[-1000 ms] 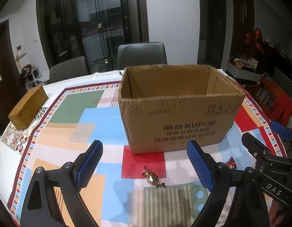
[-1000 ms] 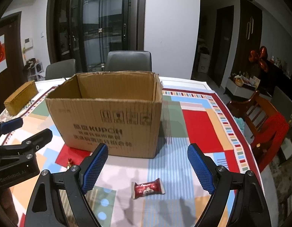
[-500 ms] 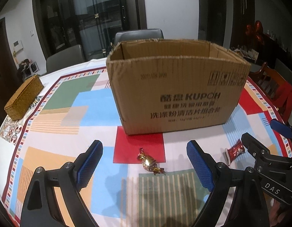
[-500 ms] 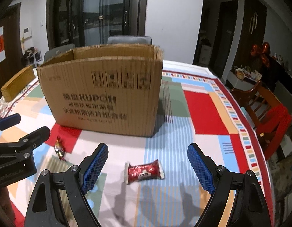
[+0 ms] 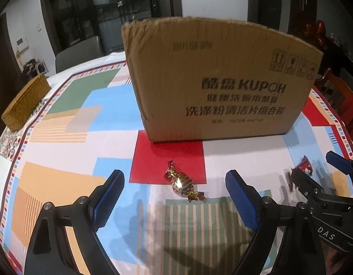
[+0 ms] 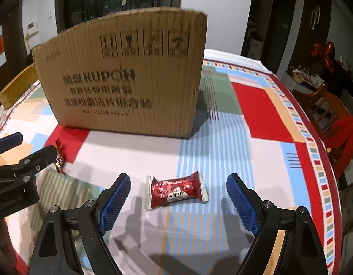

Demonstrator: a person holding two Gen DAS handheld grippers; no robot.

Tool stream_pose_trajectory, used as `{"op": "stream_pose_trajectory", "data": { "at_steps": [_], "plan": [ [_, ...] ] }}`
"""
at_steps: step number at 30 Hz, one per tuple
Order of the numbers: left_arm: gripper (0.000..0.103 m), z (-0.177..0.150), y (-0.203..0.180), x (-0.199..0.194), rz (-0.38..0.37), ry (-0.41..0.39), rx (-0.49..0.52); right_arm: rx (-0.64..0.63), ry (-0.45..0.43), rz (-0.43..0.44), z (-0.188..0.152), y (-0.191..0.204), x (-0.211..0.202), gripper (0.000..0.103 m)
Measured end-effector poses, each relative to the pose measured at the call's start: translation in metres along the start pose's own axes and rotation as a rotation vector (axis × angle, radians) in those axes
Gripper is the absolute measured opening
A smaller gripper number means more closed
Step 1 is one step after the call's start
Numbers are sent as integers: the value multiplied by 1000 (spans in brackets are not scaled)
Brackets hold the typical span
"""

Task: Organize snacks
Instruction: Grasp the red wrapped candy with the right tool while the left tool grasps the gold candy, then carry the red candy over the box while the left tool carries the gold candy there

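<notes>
Dark glass doors and a white wall stand behind the counter (image 5: pixel 62 142), which is covered by a cloth with blocks of red, blue, green and orange. On the middle of this cloth I see a big cardboard box (image 5: pixel 217 82) with the print KUPOH on its near side; from this low angle I cannot see inside it. At the far left edge of the counter lies a woven basket (image 5: pixel 25 103), well apart from the box.

My left gripper (image 5: pixel 174 199) has its 2 blue pads wide apart, and nothing is between them. Just ahead of it, between the pads in the left wrist view, lies a gold-wrapped candy (image 5: pixel 182 184) with twisted ends, partly on a red square of the cloth, near the front of the box. It touches neither pad.

My right gripper (image 6: pixel 178 200) is also spread wide and holds nothing. Just in front of it, between its 2 pads, a red snack packet (image 6: pixel 176 189) with white crimped ends lies flat on the blue-striped part of the cloth. It is free of both pads.

In the right wrist view the left gripper appears at the left edge, with the candy half hidden behind its finger. At the right side of the room I see a wooden chair (image 6: pixel 325 112) with red fabric.
</notes>
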State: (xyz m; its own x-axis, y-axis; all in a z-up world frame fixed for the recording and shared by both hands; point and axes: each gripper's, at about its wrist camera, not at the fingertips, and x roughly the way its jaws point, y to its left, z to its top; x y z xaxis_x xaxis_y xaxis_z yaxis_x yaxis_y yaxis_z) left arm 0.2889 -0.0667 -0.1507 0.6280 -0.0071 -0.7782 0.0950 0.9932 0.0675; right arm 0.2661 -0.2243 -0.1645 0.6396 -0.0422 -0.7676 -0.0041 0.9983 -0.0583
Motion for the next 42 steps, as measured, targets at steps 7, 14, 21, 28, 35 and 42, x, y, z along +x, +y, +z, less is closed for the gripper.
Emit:
{"op": "stream_pose_trajectory", "data": {
  "at_steps": [7,14,21,28,35,42],
  "plan": [
    [88,-5,1,18,23,33,-24,14,45,3,-7,1,16,87],
    [75,-8,12,34,47,63,-83,22,72,7,-10,5,26,87],
    [55,-10,15,43,23,79,-117,41,73,20,-7,1,33,87],
    [26,-8,10,45,-5,70,-94,45,68,34,-7,-3,34,85],
    [24,-9,4,42,1,71,-80,51,54,29,-4,-6,32,54],
    [23,-8,4,39,0,79,-78,63,55,33,-1,-6,32,50]
  ]
}}
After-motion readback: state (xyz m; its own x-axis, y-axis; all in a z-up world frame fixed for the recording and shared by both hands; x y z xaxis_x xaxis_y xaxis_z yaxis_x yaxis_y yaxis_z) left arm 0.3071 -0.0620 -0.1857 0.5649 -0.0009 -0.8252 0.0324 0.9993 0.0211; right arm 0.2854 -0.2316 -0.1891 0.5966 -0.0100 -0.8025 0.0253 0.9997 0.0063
